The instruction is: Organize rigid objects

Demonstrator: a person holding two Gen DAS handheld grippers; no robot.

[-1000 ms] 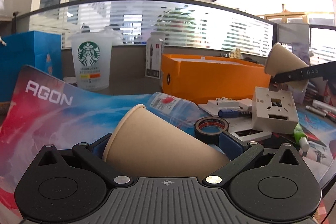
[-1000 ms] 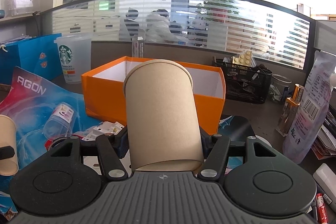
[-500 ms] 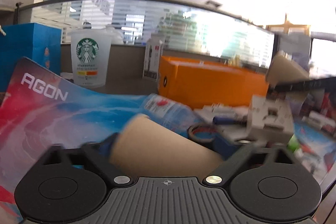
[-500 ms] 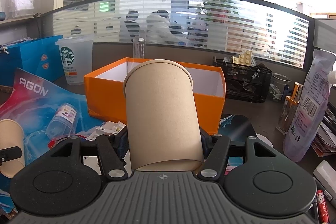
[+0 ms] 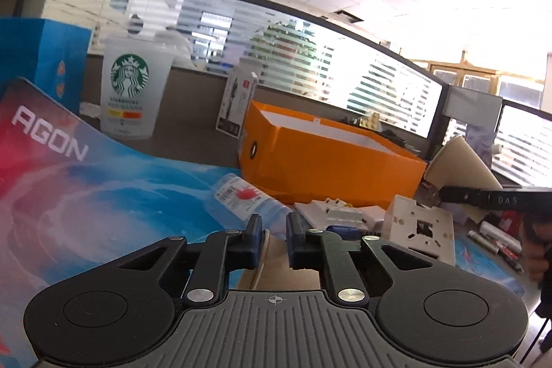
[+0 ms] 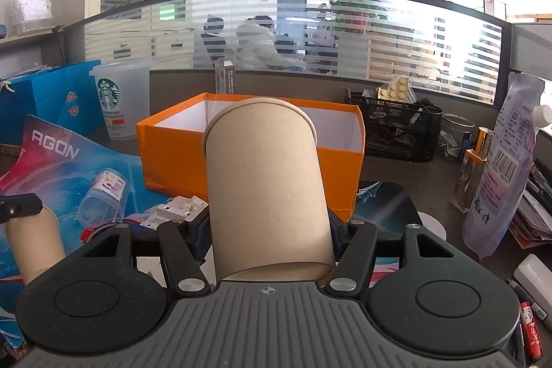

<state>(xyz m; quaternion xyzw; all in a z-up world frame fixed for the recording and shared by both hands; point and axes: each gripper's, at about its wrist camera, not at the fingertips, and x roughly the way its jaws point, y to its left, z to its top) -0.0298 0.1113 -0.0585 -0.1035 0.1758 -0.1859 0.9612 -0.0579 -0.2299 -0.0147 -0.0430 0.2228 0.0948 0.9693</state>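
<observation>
My right gripper [image 6: 267,226] is shut on a brown paper cup [image 6: 265,185], held upright-tilted in front of the open orange box [image 6: 172,157]. That cup also shows in the left wrist view [image 5: 459,164] at the right, beyond the orange box [image 5: 327,168]. My left gripper [image 5: 274,240] has its blue pads nearly together, pinching the rim of a second brown paper cup [image 5: 286,264] that hangs below it; in the right wrist view this cup [image 6: 34,244] is at the lower left.
A Starbucks plastic cup [image 5: 132,95] stands at the back left. A clear plastic bottle [image 5: 245,199], white switch plates [image 5: 417,230] and pens lie on the AGON mat [image 5: 51,161]. A black mesh organiser [image 6: 393,130] and a bag [image 6: 503,175] stand to the right.
My left gripper has narrowed from a wide grip around the cup's body to a pinch on its rim, and it has lifted and tilted upward. The right gripper has barely moved.
</observation>
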